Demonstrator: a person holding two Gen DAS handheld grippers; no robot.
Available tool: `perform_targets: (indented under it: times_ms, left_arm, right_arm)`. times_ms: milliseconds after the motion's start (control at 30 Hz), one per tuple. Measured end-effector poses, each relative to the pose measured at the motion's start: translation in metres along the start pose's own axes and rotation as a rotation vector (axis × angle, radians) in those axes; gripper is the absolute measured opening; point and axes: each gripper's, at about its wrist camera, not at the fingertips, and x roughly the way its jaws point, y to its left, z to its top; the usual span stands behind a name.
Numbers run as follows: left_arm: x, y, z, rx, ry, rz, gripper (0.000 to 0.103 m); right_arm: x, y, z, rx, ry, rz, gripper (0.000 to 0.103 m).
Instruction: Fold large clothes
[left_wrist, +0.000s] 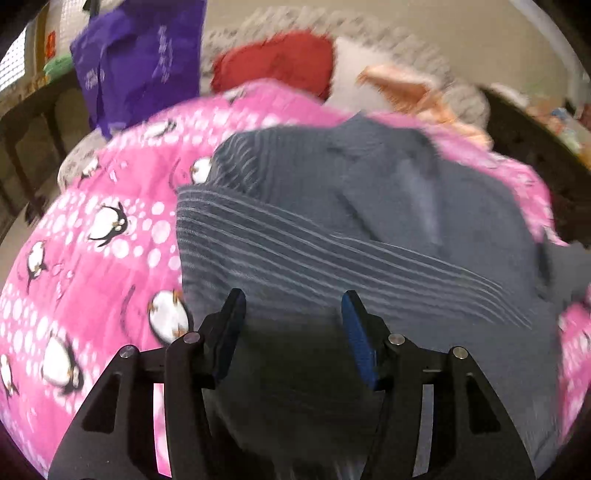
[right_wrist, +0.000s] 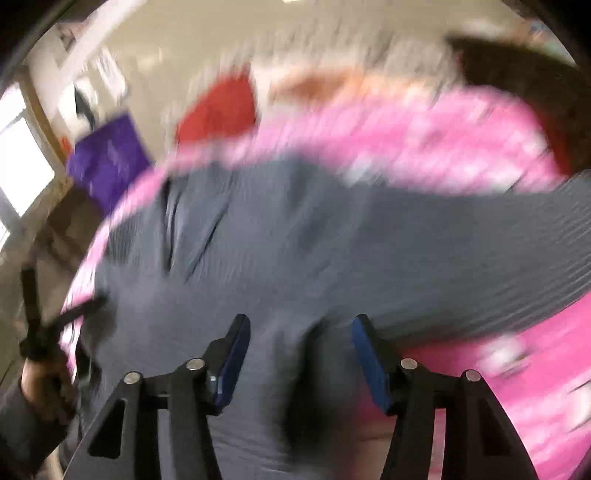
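A large grey garment with thin pale stripes (left_wrist: 332, 236) lies rumpled on a pink penguin-print blanket (left_wrist: 92, 236). My left gripper (left_wrist: 293, 299) is open just above the garment's near part, with nothing between its fingers. In the blurred right wrist view the same grey garment (right_wrist: 295, 251) spreads across the pink blanket (right_wrist: 406, 147). My right gripper (right_wrist: 301, 325) is open over the garment's near edge, empty. The other hand-held gripper (right_wrist: 40, 332) shows at the far left of the right wrist view.
A red cloth (left_wrist: 280, 62), a peach cloth (left_wrist: 406, 88) and pale bedding (left_wrist: 461, 99) lie behind the blanket. A purple bag (left_wrist: 136, 62) hangs at the back left. Dark furniture (left_wrist: 535, 147) stands at the right.
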Motion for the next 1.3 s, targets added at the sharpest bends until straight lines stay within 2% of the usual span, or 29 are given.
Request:
perform_targets:
  times_ms: [33, 67, 133, 167, 200, 267, 333, 400, 533, 567, 600, 633, 667, 800, 900, 967, 1100, 1200, 1300]
  left_arm:
    - [-0.008, -0.003, -0.010, 0.012, -0.013, -0.022, 0.065]
    - [-0.013, -0.006, -0.022, 0.021, -0.019, -0.042, 0.069]
    - [-0.012, -0.010, -0.047, 0.041, -0.025, -0.074, 0.072]
    - [-0.005, -0.014, -0.058, 0.053, -0.009, -0.078, 0.072]
    - [0.004, -0.018, -0.061, 0.054, 0.042, -0.069, 0.072]
    - [0.006, -0.022, -0.054, 0.071, 0.037, -0.054, 0.079]
    - [0.006, -0.026, -0.053, 0.086, 0.048, -0.050, 0.082]
    - [0.007, -0.026, -0.052, 0.083, 0.049, -0.054, 0.082]
    - [0.009, -0.025, -0.057, 0.079, 0.050, -0.056, 0.083]
    - [0.010, -0.025, -0.056, 0.079, 0.051, -0.053, 0.083]
    - [0.010, -0.026, -0.055, 0.081, 0.051, -0.051, 0.083]
    - [0.011, -0.026, -0.056, 0.080, 0.051, -0.051, 0.083]
    - [0.011, -0.025, -0.056, 0.080, 0.050, -0.052, 0.083]
    - [0.013, -0.026, -0.057, 0.077, 0.049, -0.055, 0.083]
    - [0.011, -0.026, -0.057, 0.074, 0.045, -0.054, 0.083]
    - [0.002, -0.024, -0.055, 0.063, 0.042, -0.048, 0.083]
    - [-0.040, 0.001, -0.046, -0.004, -0.056, -0.030, 0.083]
    - [-0.059, 0.028, -0.046, -0.036, -0.080, 0.050, 0.083]
    - [-0.066, 0.059, -0.054, -0.099, -0.058, 0.096, 0.083]
  right_arm:
    - [-0.023, -0.031, 0.011, 0.026, -0.062, -0.055, 0.057]
    - [-0.034, -0.051, 0.017, 0.054, -0.094, -0.080, 0.057]
    - [-0.061, -0.123, 0.027, 0.186, -0.173, -0.151, 0.057]
    - [-0.068, -0.154, 0.028, 0.261, -0.183, -0.176, 0.057]
    - [-0.077, -0.191, 0.026, 0.352, -0.191, -0.207, 0.057]
    - [-0.080, -0.245, 0.025, 0.477, -0.187, -0.206, 0.057]
    - [-0.070, -0.282, 0.018, 0.573, -0.171, -0.161, 0.057]
    - [-0.059, -0.297, 0.012, 0.617, -0.185, -0.146, 0.057]
    - [-0.058, -0.326, 0.012, 0.694, -0.279, -0.101, 0.056]
    - [-0.058, -0.326, 0.015, 0.704, -0.292, -0.104, 0.052]
    - [-0.059, -0.325, 0.018, 0.711, -0.301, -0.103, 0.032]
    - [-0.060, -0.324, 0.022, 0.710, -0.307, -0.075, 0.004]
    - [-0.058, -0.319, 0.028, 0.695, -0.301, -0.048, 0.004]
    - [-0.083, -0.269, 0.049, 0.516, -0.320, -0.046, 0.004]
    - [-0.096, -0.208, 0.062, 0.431, -0.362, 0.057, 0.004]
    - [-0.096, -0.154, 0.071, 0.359, -0.365, 0.142, 0.004]
    - [-0.076, -0.028, 0.089, 0.239, -0.349, 0.346, 0.004]
    - [-0.041, 0.065, 0.091, 0.170, -0.297, 0.483, 0.004]
    - [0.005, 0.146, 0.075, 0.117, -0.207, 0.583, 0.004]
